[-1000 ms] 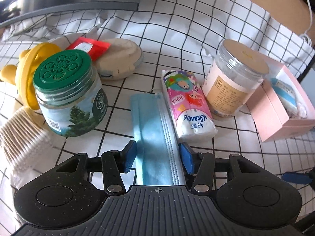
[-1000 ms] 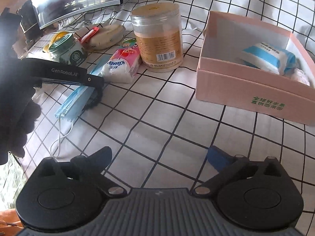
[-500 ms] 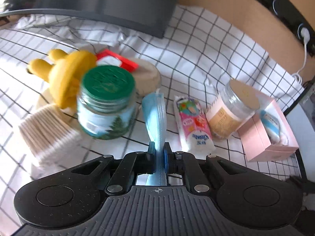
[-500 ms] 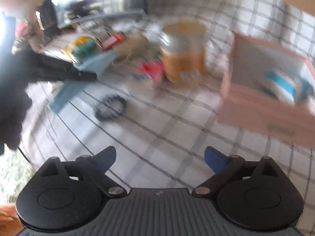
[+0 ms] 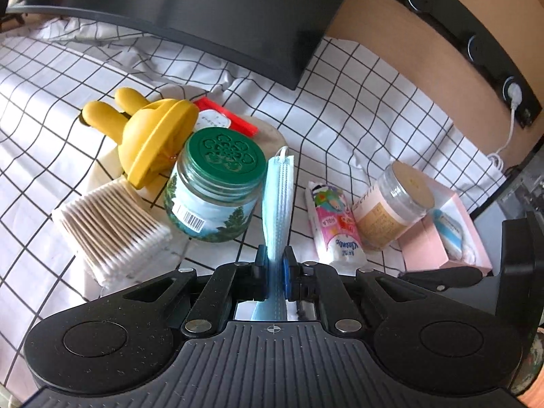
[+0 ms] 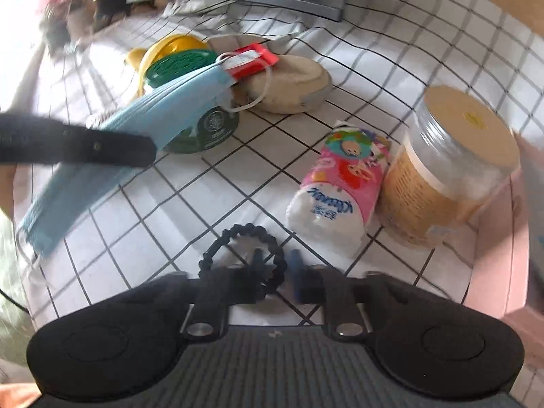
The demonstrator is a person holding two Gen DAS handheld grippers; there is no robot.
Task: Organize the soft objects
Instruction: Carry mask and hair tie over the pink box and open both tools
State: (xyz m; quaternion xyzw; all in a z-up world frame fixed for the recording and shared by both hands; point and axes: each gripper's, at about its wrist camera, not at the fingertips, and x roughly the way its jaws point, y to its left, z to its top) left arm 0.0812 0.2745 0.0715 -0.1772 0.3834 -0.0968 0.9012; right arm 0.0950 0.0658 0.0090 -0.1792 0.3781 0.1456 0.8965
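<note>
The left gripper [image 5: 272,267] is clamped on a pleated pale-blue disposable face mask [image 5: 278,200], which stands on edge and projects forward from between the pads, clear of the checked white tablecloth [image 5: 357,102]. In the right wrist view the same mask [image 6: 112,139] hangs lifted in front of the green-lidded glass jar [image 6: 190,102], its white ear loop [image 6: 258,91] dangling free.

The right gripper [image 6: 276,272] has just been closing; its jaws now stand nearly together with the black beaded hair-tie ring [image 6: 243,255] at them. The near arc of the ring appears to be pinched, though motion blur prevents confirming how firm the hold is.

Destination, by judgement: the open pink cardboard box [image 5: 448,238] at the right, which already contains a blue-and-white soft pack [image 5: 448,231].

Procedure for the step in hand:

- Maintain the left pinch unchanged. The mask is limp — a looser hold would let it slide out.
- Lift until the ear loop clears the green jar lid and the red sachet [image 6: 248,59] before moving across; a snagged loop could drag either item.
- Route over the pink printed tissue pack [image 5: 335,224] and the clear tan-lidded plastic jar [image 5: 394,210], not between them.
- Verify that the hair tie rises with the right gripper before carrying it — if it stays on the cloth, re-grip deeper across the band.
- Release each item only once it is inside the box walls.
</note>
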